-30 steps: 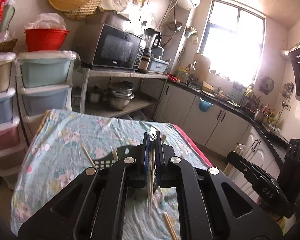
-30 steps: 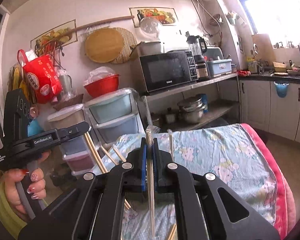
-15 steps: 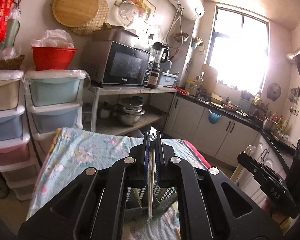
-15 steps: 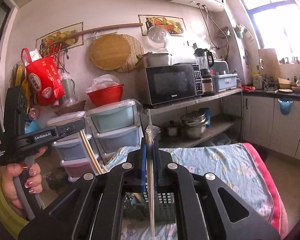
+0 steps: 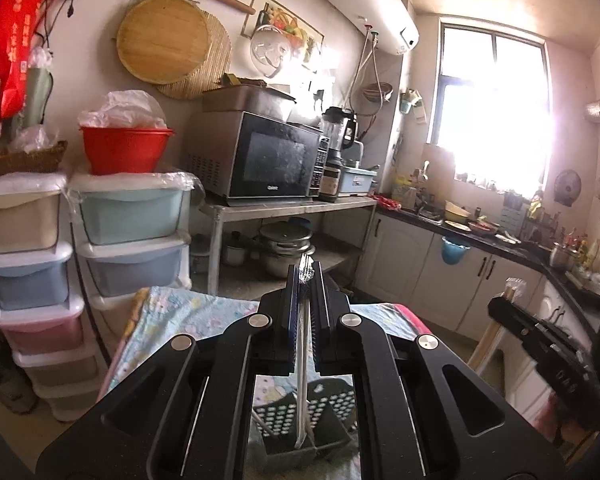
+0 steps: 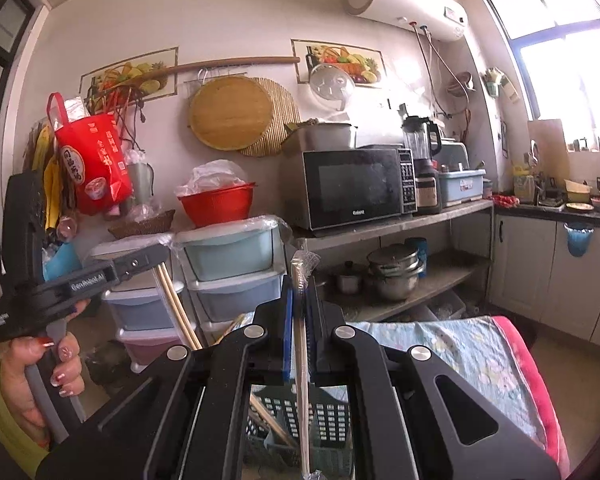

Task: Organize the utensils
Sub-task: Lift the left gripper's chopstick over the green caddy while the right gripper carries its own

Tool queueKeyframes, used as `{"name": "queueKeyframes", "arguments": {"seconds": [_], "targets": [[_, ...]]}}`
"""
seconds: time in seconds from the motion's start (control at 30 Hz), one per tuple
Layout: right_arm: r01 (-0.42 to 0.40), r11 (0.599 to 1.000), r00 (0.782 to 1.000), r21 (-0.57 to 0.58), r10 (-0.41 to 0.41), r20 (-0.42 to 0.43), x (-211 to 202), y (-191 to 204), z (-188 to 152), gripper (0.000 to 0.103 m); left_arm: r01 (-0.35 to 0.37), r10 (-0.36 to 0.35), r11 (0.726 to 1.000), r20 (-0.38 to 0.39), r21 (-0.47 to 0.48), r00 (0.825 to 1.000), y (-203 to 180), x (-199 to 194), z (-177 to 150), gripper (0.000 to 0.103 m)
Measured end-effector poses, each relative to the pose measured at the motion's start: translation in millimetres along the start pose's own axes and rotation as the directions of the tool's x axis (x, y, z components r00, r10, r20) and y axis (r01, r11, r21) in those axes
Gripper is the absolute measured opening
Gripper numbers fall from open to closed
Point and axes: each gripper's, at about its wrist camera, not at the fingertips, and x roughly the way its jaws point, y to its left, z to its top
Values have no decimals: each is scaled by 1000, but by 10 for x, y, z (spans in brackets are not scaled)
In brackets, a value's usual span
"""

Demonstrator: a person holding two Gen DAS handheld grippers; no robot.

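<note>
My left gripper [image 5: 306, 282] is shut on a pair of plastic-wrapped chopsticks [image 5: 303, 396]. They hang almost upright, their lower end over a dark perforated utensil basket [image 5: 336, 404] on the floral tablecloth [image 5: 188, 316]. My right gripper [image 6: 300, 294] is shut on another wrapped pair of chopsticks [image 6: 302, 384], which also hangs over the basket [image 6: 328, 412], where a few sticks lean. The right wrist view shows the left gripper [image 6: 158, 254] at the left with its chopsticks [image 6: 176, 308], held by a hand [image 6: 60, 364]. At the right of the left wrist view is the right gripper [image 5: 514, 312].
Stacked plastic drawers [image 5: 132, 216] with a red bowl [image 5: 126, 150] on top stand beyond the table's far left. Behind it a metal shelf [image 5: 284, 210] carries a microwave [image 5: 268, 160], with pots underneath. White cabinets [image 5: 420, 264] and a cluttered counter run along the right.
Both grippers have risen and tipped upward with their chopsticks. The tablecloth has dropped low in both views, and the basket now lies beneath the hanging chopsticks.
</note>
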Motion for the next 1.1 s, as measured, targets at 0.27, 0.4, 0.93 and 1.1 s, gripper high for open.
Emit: {"name": "queueKeyframes", "arguments": {"seconds": [0.27, 0.4, 0.93, 1.1], "targets": [[-6, 1000, 998, -28, 8, 59, 134, 11, 106, 6, -21, 21, 1000, -9, -5, 1000, 66, 172, -48, 3], [-2, 1000, 998, -18, 3, 65, 272, -34, 68, 6, -25, 25, 1000, -13, -5, 1000, 76, 245, -119, 3], [45, 999, 997, 3, -45, 56, 622, -207, -358, 6, -43, 44, 999, -82, 10, 996, 75, 592, -569, 3], [49, 999, 998, -3, -49, 46, 678, -202, -457, 6, -45, 46, 999, -100, 14, 994, 79, 665, -678, 3]]}}
